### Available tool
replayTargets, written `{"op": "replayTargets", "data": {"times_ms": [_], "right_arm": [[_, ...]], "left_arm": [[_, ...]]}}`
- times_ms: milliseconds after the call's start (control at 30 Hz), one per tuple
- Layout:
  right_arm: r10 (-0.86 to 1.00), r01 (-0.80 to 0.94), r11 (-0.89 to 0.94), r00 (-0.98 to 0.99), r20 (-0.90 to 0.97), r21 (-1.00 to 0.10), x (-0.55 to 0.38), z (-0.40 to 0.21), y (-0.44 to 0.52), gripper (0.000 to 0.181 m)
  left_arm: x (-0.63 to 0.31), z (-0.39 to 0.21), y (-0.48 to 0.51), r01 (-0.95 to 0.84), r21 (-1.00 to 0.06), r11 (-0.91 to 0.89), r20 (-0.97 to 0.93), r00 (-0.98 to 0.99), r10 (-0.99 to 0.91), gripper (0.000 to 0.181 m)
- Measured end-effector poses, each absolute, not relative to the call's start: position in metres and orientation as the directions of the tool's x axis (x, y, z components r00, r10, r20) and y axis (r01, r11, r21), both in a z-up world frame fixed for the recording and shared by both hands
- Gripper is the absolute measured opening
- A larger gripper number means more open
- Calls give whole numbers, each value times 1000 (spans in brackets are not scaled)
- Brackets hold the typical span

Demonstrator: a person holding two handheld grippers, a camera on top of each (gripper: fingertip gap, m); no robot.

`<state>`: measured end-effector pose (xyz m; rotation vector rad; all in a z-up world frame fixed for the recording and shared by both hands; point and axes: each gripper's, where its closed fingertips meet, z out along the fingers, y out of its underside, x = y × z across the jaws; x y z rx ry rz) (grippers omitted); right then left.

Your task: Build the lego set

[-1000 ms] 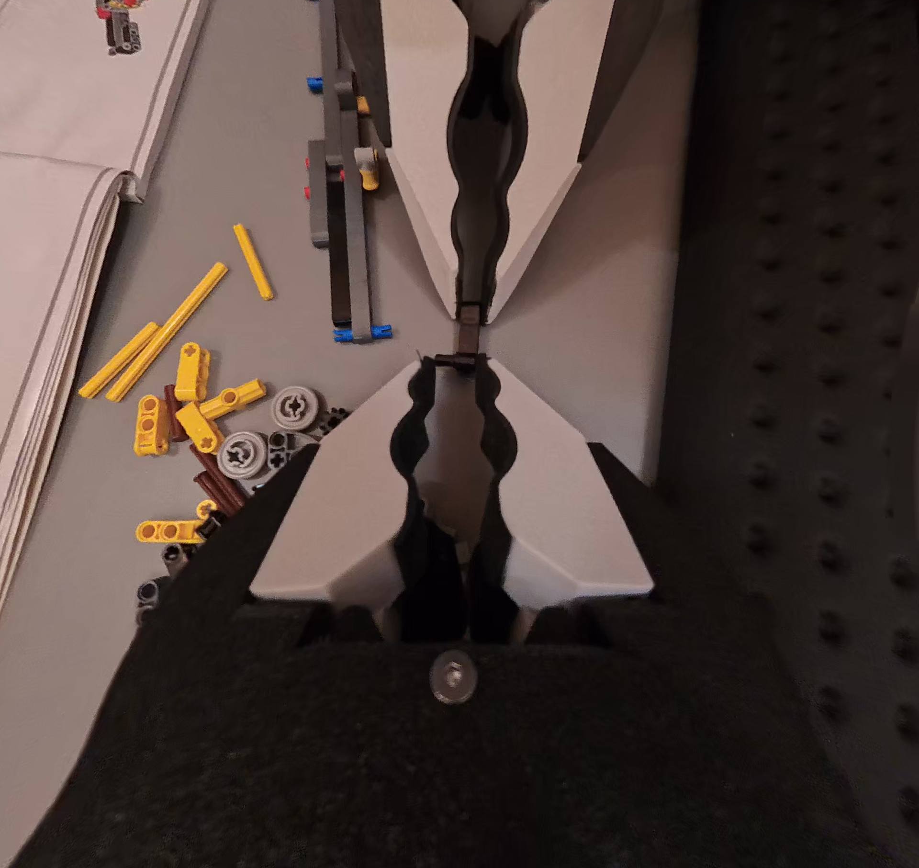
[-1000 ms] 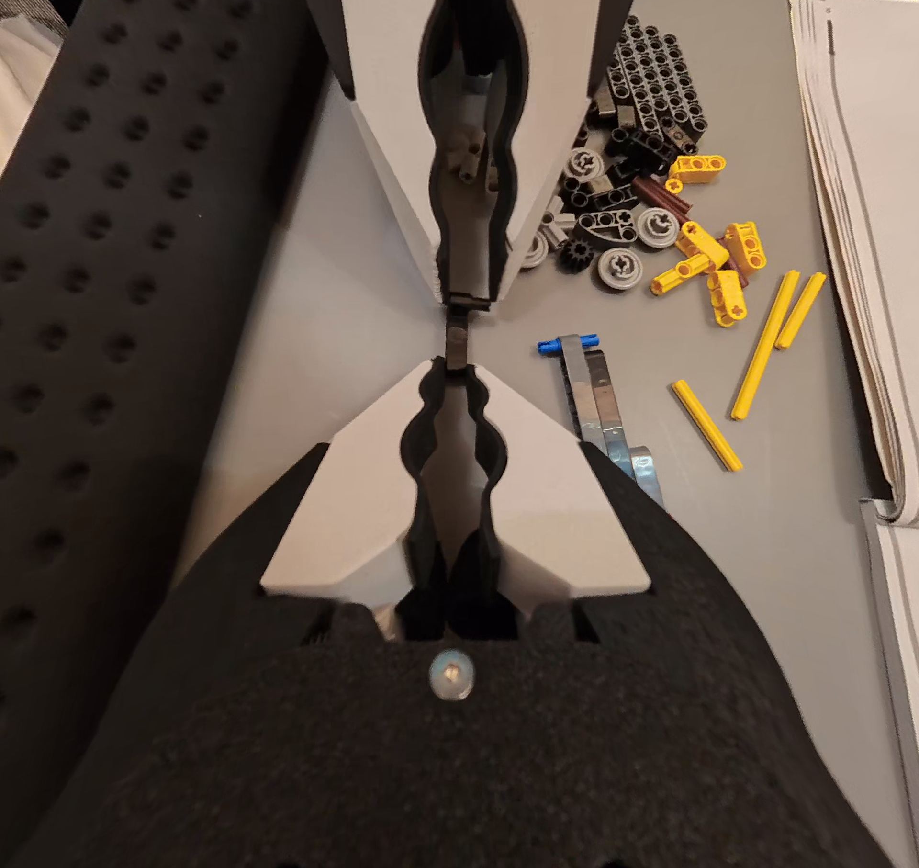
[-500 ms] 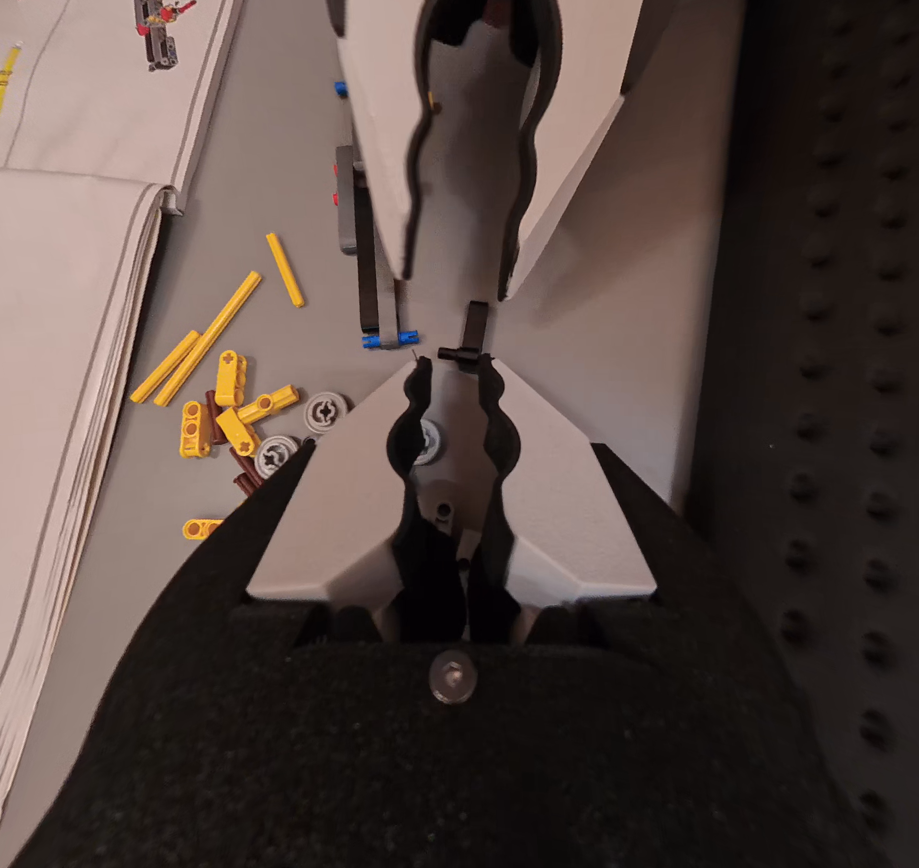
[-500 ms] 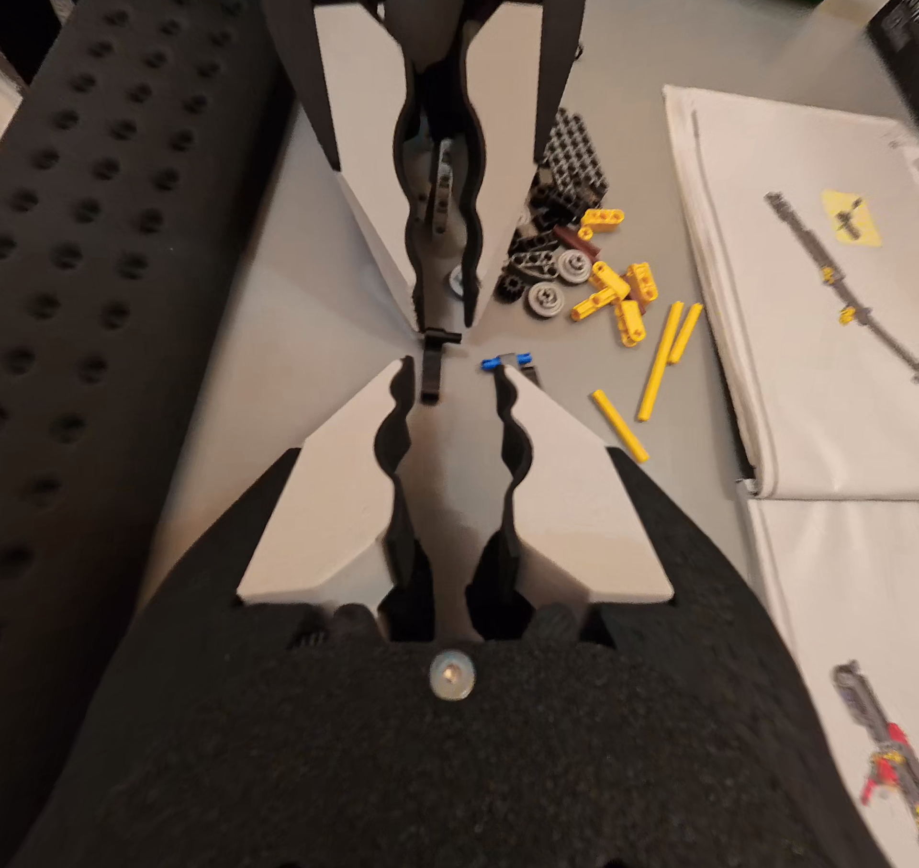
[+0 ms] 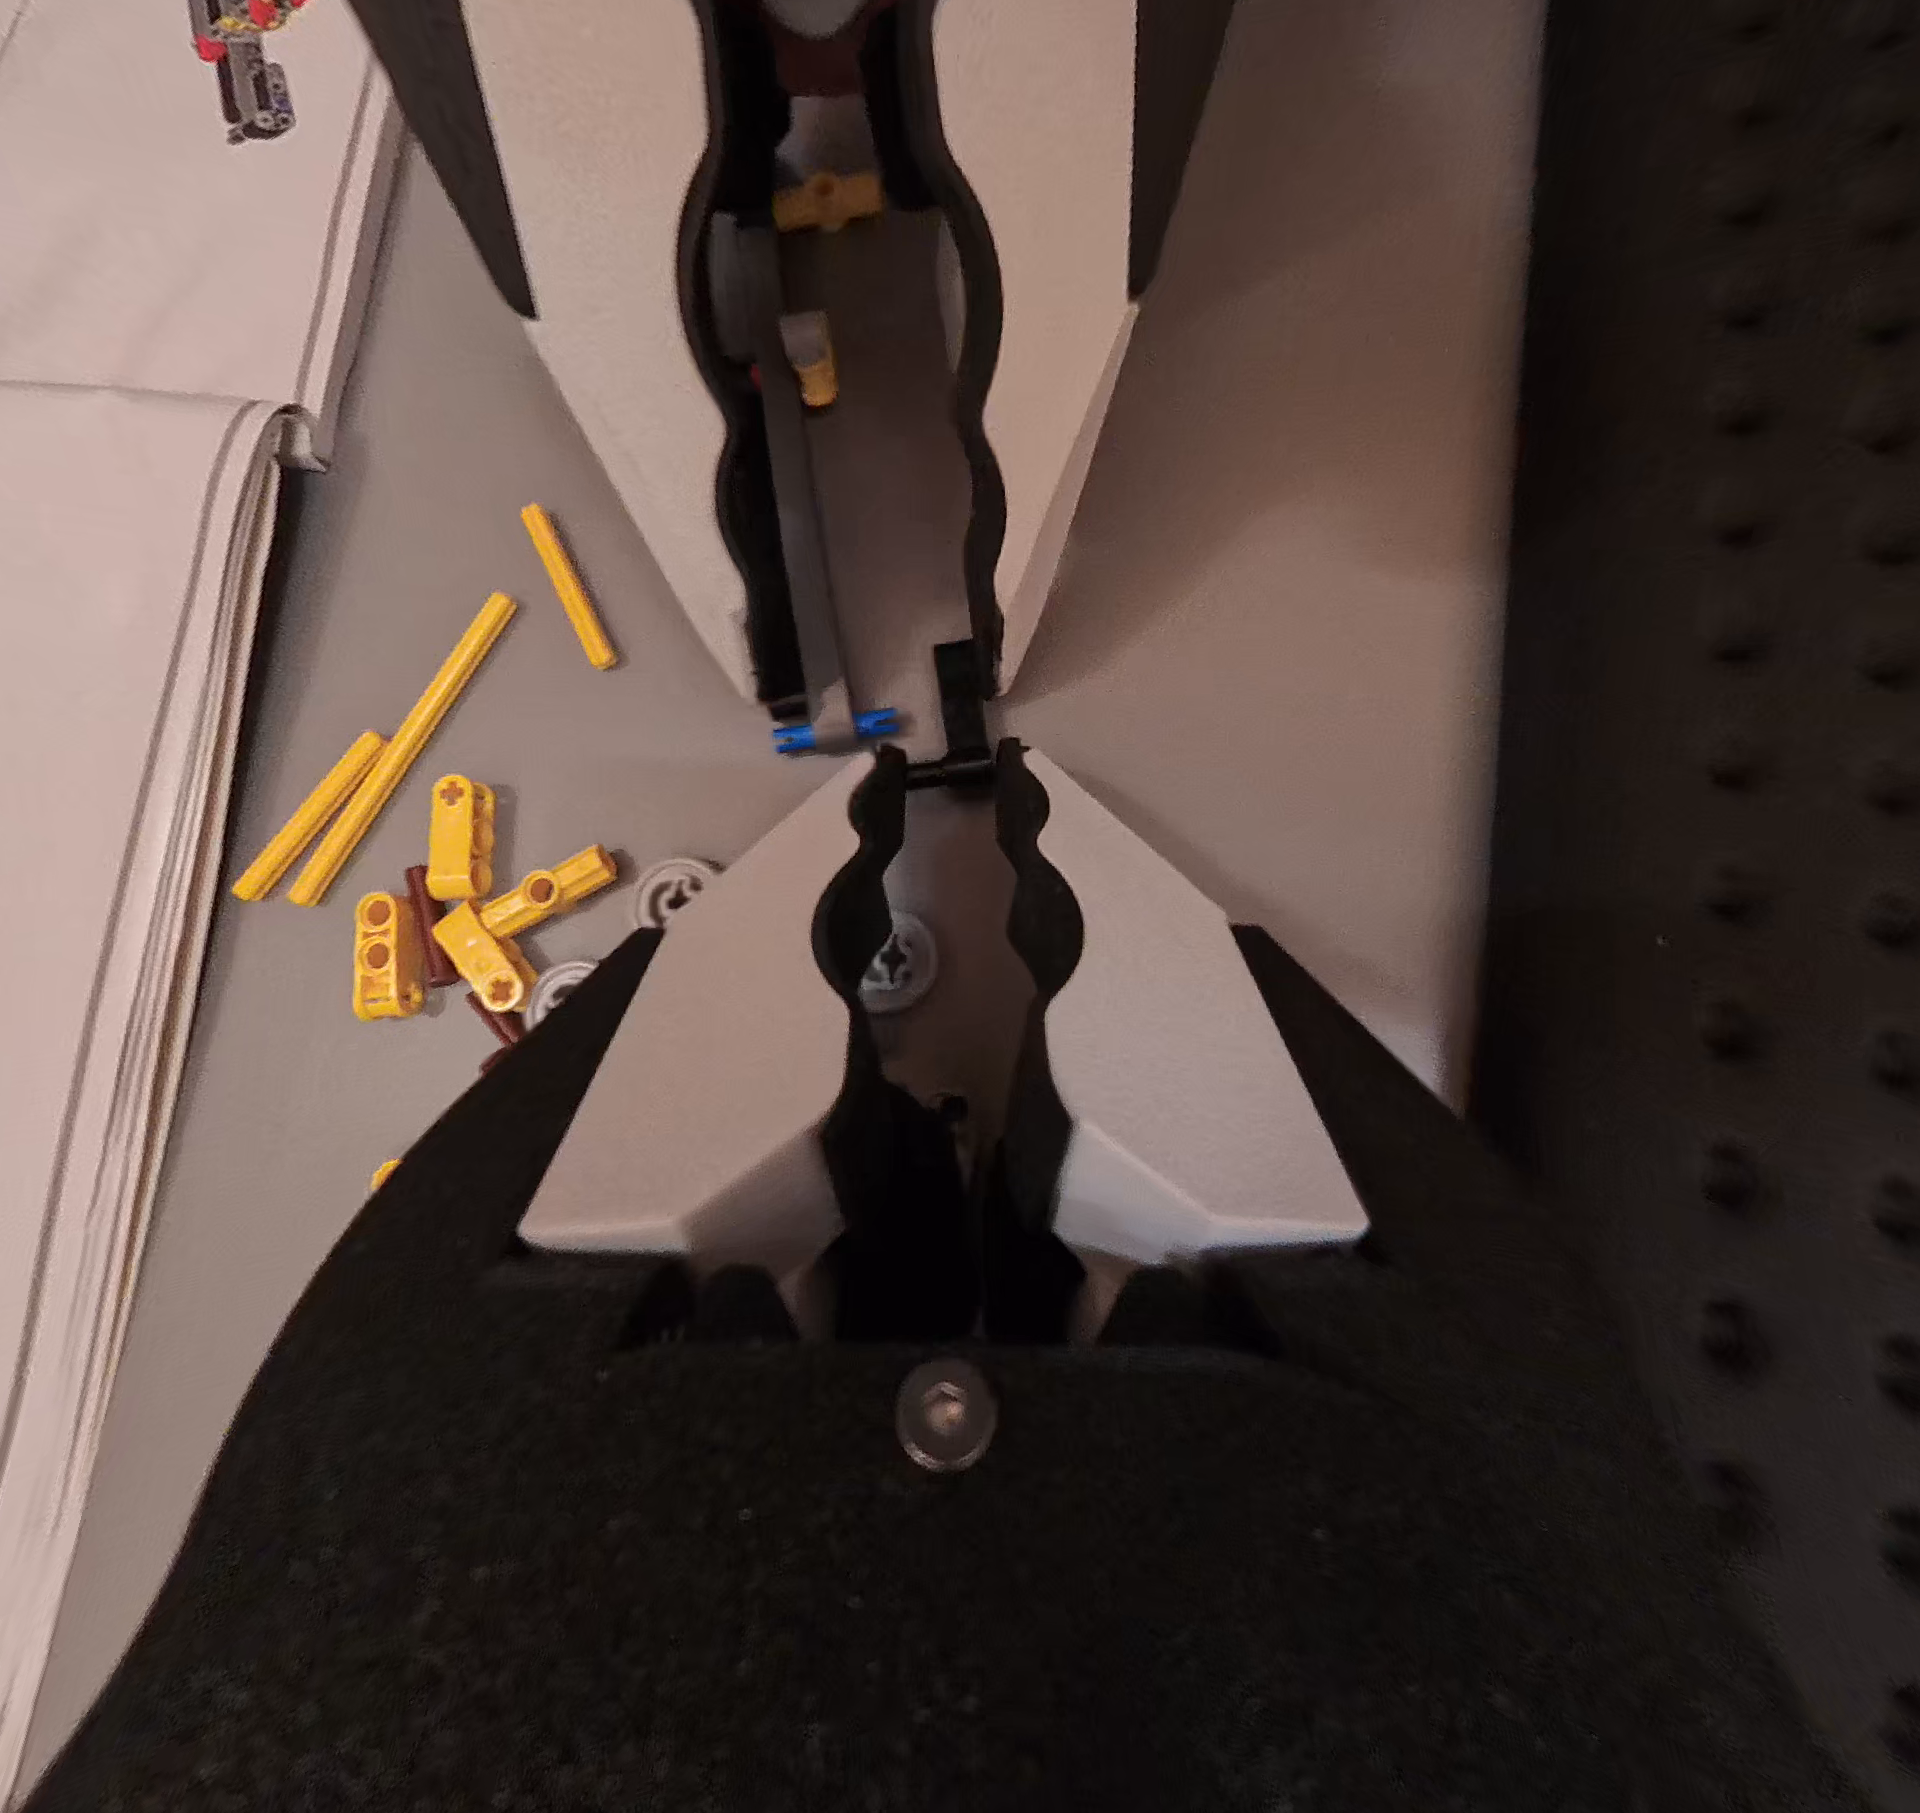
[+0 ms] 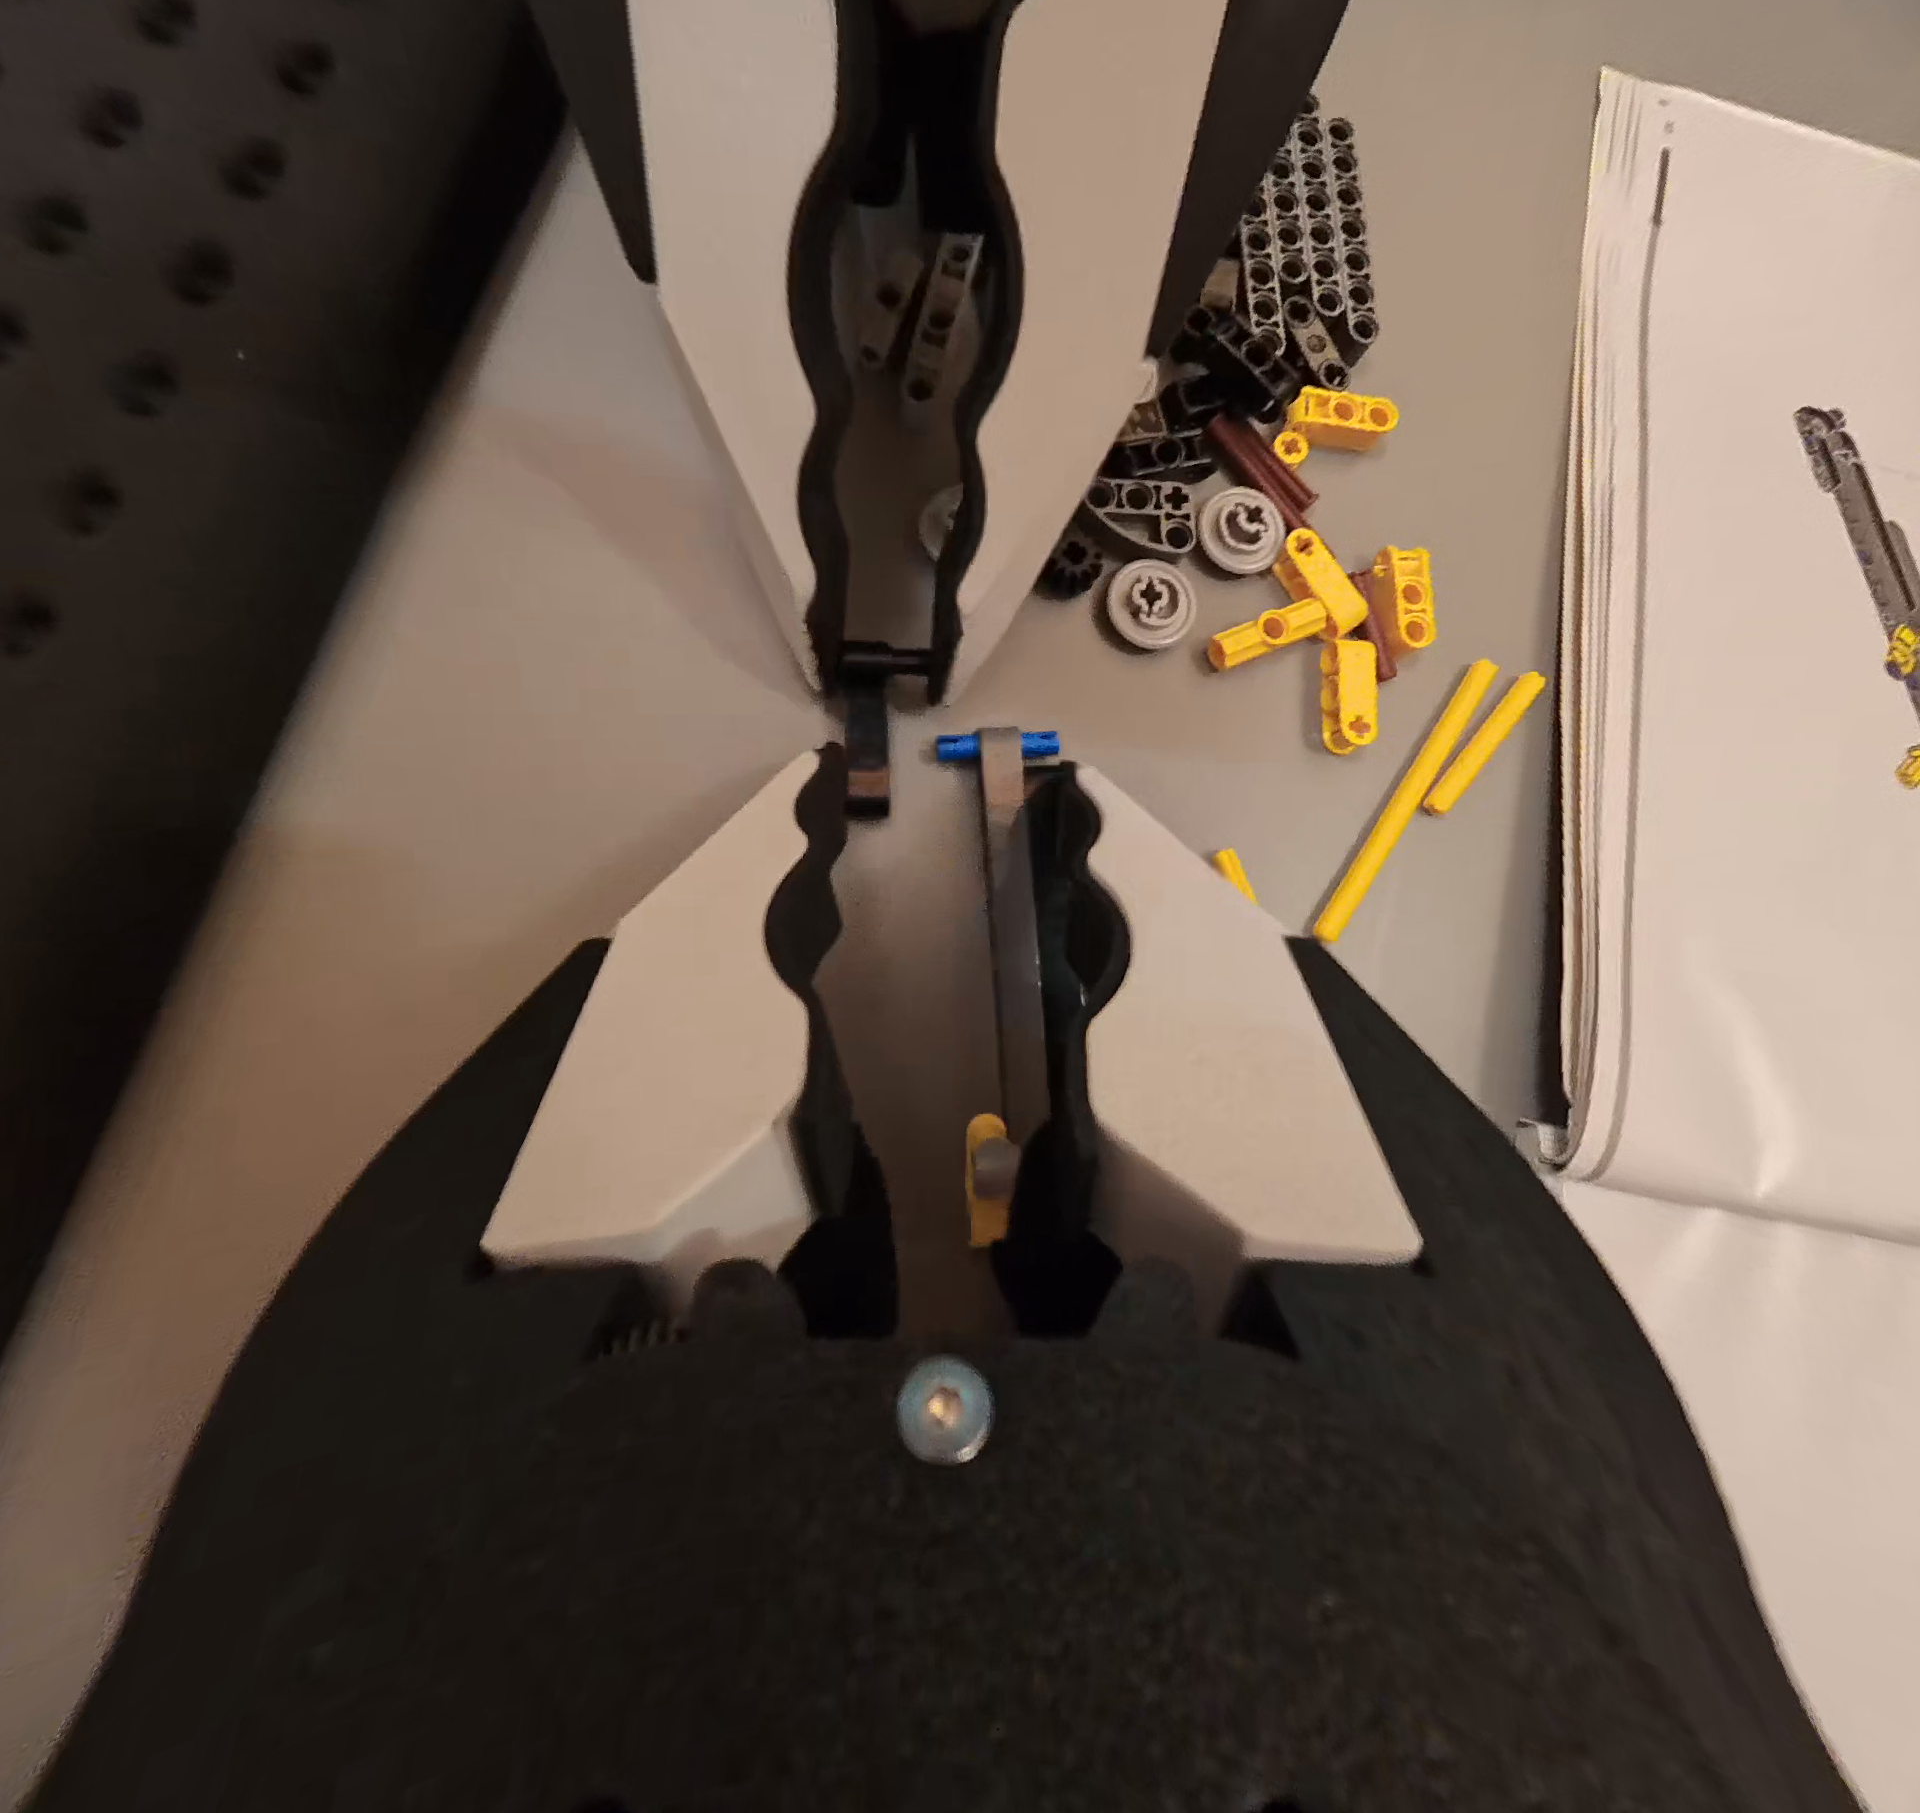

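Observation:
My left gripper [image 5: 948,764] is shut on a thin black pin that spans its tips, with a small black beam [image 5: 958,698] on the pin pointing forward. In the right wrist view the left gripper [image 6: 883,688] comes in from the top, and the black beam [image 6: 868,761] hangs beside my right gripper's left finger. My right gripper [image 6: 954,766] is open and empty, tip to tip with the left; it also shows in the left wrist view [image 5: 873,688]. A long grey beam assembly [image 6: 1008,890] with a blue pin [image 6: 997,745] lies on the table between the right fingers, also seen in the left wrist view [image 5: 805,537].
Loose yellow connectors [image 6: 1340,610], yellow axles [image 6: 1403,797], grey wheels [image 6: 1148,605] and a pile of dark beams [image 6: 1299,246] lie on the grey table. An open instruction booklet [image 5: 125,620] lies beyond them. A black studded mat [image 5: 1714,828] borders the other side. The tips of both grippers are at nearly the same place.
A second ago both grippers were shut on the black piece. The right gripper has opened wide and let go; the left still holds it. The grey assembly now shows between the right fingers.

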<state>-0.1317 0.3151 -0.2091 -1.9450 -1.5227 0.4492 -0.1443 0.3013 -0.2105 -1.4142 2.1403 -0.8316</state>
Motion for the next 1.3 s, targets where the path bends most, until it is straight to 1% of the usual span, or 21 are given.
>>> {"op": "replayTargets", "data": {"times_ms": [133, 333, 400, 467, 533, 633, 800, 900, 1000, 1167, 1233, 1300], "right_arm": [[953, 729, -120, 275, 128, -674, -131, -210, 317, 35], [951, 724, -134, 285, 116, -677, -129, -212, 319, 36], [954, 728, -145, 284, 101, -670, -128, -212, 317, 42], [952, 745, -131, 279, 127, -654, -126, -210, 316, 42], [944, 738, -98, 282, 172, -668, -127, -200, 314, 35], [942, 722, -74, 277, 189, -688, -131, -193, 305, 23], [944, 756, -56, 253, 212, -652, -131, -207, 301, 8], [939, 785, -57, 253, 234, -617, -128, -212, 305, 8], [944, 791, -67, 248, 219, -608, -127, -213, 304, 7], [933, 809, -39, 239, 268, -586, -128, -212, 305, 10], [933, 797, -38, 244, 264, -603, -129, -207, 305, 15], [939, 757, -49, 257, 228, -651, -134, -197, 306, 19]], "left_arm": [[-142, -212, 310, -665, -688, 290, -64, -343, -937, 15], [-142, -214, 311, -677, -671, 302, -84, -336, -938, 15], [-140, -213, 310, -672, -679, 296, -81, -332, -940, 15], [-140, -214, 307, -678, -677, 286, -62, -335, -940, 15], [-139, -214, 308, -680, -677, 281, -65, -326, -943, 15], [-139, -214, 309, -682, -679, 272, -72, -307, -949, 15], [-139, -214, 307, -683, -681, 263, -63, -304, -951, 15], [-138, -213, 309, -681, -684, 261, -72, -293, -953, 14], [-138, -213, 307, -673, -690, 266, -77, -297, -952, 15], [-137, -213, 309, -669, -697, 257, -73, -291, -954, 14], [-137, -213, 310, -672, -695, 255, -69, -291, -954, 14], [-137, -213, 311, -674, -693, 256, -69, -292, -954, 14]]}}
